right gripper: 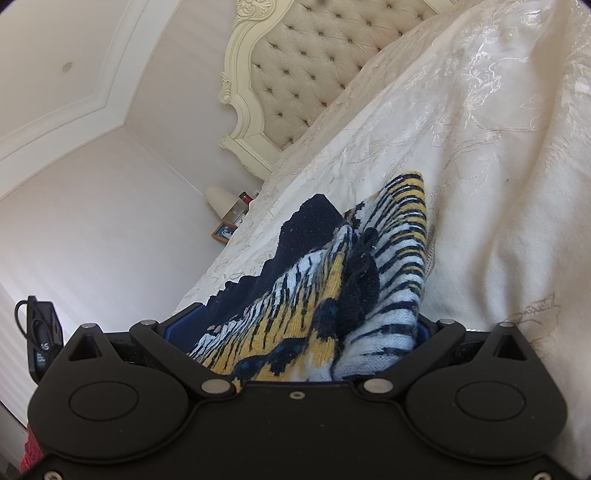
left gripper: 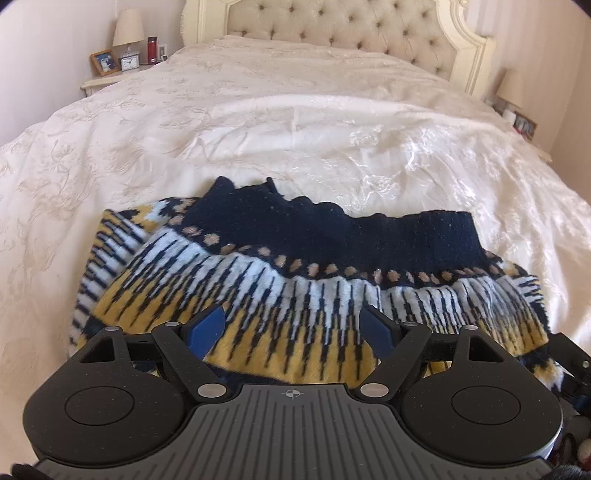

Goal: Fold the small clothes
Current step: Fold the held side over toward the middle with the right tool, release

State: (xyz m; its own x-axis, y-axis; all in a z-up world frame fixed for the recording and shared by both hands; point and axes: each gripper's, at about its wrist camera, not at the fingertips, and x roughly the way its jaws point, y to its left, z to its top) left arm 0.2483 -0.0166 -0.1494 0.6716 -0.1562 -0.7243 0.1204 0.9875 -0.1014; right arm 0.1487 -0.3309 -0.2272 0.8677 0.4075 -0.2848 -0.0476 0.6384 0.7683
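A small knit sweater (left gripper: pixel 295 273), navy with yellow, white and black stripes, lies bunched on the white bedspread (left gripper: pixel 295 122). My left gripper (left gripper: pixel 292 328) stands open just above the sweater's near edge, its blue pads (left gripper: pixel 208 325) wide apart with striped knit showing between them. In the right wrist view, which is tilted, a thick fold of the sweater (right gripper: pixel 317 295) fills the wide gap of my right gripper (right gripper: pixel 301 328), whose jaws stand open around it. Part of the right gripper (left gripper: pixel 570 363) shows at the sweater's right end.
The tufted headboard (left gripper: pixel 332 26) stands at the far end of the bed. A nightstand (left gripper: pixel 110 75) at far left holds a lamp, a photo frame, a clock and a red bottle. Another lamp (left gripper: pixel 511 88) is at far right. A black device with a cable (right gripper: pixel 40 332) sits at left.
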